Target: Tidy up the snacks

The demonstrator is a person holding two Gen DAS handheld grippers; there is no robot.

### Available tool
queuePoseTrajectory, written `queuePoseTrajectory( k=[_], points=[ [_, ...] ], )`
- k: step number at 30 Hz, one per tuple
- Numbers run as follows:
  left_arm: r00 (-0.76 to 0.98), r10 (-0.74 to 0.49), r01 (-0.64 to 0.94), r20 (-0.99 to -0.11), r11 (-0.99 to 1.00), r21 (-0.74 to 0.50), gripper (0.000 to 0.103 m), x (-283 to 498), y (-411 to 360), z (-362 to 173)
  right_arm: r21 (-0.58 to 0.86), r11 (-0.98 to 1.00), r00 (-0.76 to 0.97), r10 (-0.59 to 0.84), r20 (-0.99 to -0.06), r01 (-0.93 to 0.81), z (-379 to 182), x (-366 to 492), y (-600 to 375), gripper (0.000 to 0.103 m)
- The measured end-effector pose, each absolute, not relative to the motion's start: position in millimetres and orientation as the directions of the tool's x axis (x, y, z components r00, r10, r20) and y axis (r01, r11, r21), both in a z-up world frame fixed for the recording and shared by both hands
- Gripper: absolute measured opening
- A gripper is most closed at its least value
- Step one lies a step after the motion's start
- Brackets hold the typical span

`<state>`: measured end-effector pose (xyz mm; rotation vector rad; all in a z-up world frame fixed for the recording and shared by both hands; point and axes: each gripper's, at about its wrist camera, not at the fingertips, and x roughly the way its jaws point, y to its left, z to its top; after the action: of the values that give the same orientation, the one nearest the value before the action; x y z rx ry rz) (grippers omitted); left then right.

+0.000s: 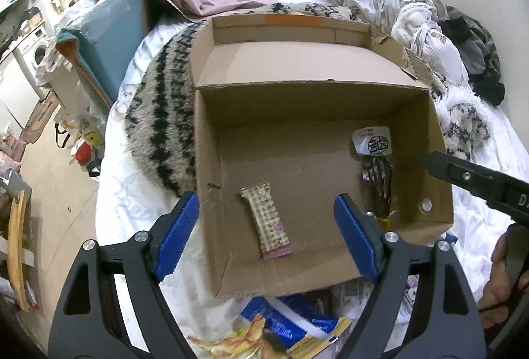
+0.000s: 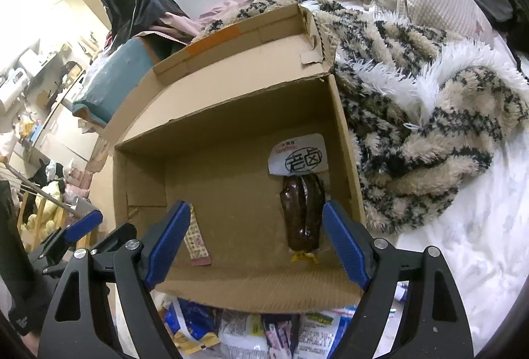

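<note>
While both your tools, left tool (image 1: pixel 266 236) and right tool (image 2: pixel 253 241), hang open and empty, the box (image 1: pixel 297 107) holds two snacks well apart, leaving room between them.

Brown cardboard box (image 1: pixel 297 107), pink checked snack bar (image 1: pixel 267 220), beige-and-black zigzag blanket (image 1: pixel 158 114) (fuzzy), blue fingers (image 1: pixel 180 235)

Black claw (image 1: pixel 266 240) arms, ribbed blue pads (image 1: pixel 178 233), silver screws.
</note>
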<state>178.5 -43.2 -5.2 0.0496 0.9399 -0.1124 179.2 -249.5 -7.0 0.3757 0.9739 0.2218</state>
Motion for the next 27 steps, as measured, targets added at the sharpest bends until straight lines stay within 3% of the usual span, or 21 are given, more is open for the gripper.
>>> queuePoseTrajectory(
  k=[24, 27],
  points=[
    [0.575, -0.068, 0.015, -0.815, 0.997, -0.073, 0.081, 96, 10, 9, 0.422, 0.906, 0.528, 0.355, -0.772, 0.007, 7, 75, -245, 0.085],
    [0.563, -0.064, -0.002, -0.824, 0.997, -0.080, 0.086, 89, 16, 6, 0.427, 0.904, 0.520, 0.360, -0.775, 0.010, 4, 63, -245, 0.085]
  ],
)
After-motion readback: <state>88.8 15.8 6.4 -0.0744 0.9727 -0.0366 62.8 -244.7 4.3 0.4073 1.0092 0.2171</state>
